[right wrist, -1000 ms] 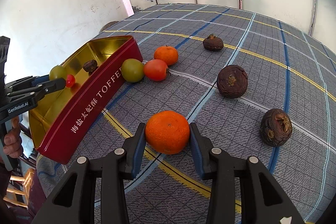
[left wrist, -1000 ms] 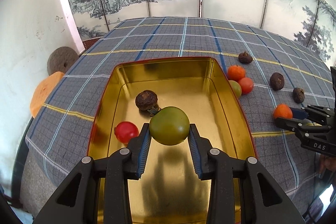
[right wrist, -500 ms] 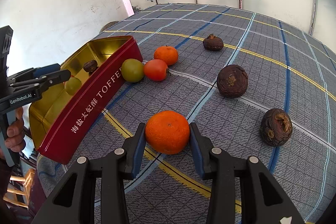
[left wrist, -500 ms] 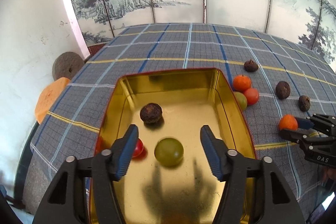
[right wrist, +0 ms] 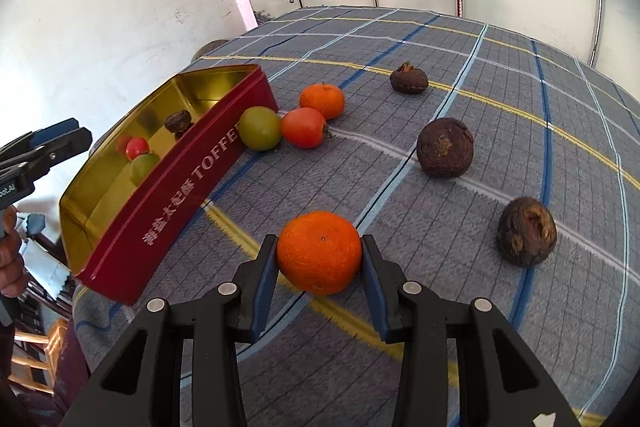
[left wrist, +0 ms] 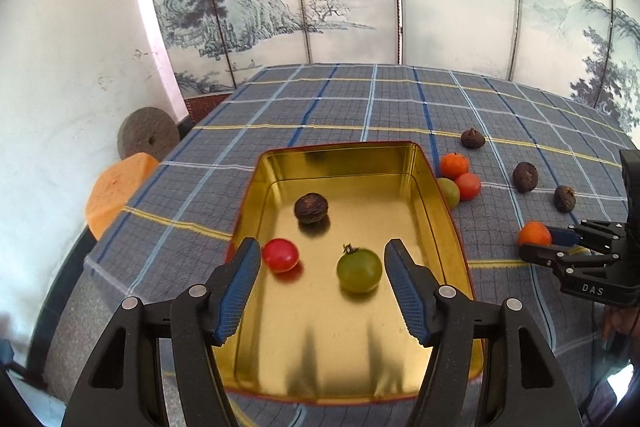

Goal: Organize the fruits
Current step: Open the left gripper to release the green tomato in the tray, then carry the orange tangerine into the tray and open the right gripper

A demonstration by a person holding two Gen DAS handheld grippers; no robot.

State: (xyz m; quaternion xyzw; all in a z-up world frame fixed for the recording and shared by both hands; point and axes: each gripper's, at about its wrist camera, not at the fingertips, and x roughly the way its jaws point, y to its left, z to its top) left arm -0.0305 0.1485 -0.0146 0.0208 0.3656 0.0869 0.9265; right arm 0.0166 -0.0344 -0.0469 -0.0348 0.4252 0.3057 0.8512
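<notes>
The red toffee tin [left wrist: 352, 307] serves as the collecting place, and everything is described from it. Inside it lie three fruits: a green tomato [left wrist: 359, 269] near the middle of the gold floor, a small red tomato [left wrist: 280, 255] by the tin's left wall, and a dark wrinkled fruit [left wrist: 311, 208] toward the far end. The left tongs [left wrist: 320, 267] hang above the tin's near half with their fingers spread wide and nothing between them; the green tomato rests on the tin floor below the gap, so it appears to be a delivered piece rather than a held one.

Outside the tin's right wall, on the plaid-covered surface [right wrist: 500, 67], a green fruit [right wrist: 260, 128] touches the wall, with a red tomato [right wrist: 303, 127] and a mandarin [right wrist: 322, 101] clustered just beside it. Three more dark fruits [right wrist: 445, 147] sit farther off. The right tongs [right wrist: 319, 267] are closed on an orange mandarin [right wrist: 319, 251], pads pressed to its two sides; whether it is lifted clear of the cloth is hard to tell. It is probably gripped for transfer into the tin.
</notes>
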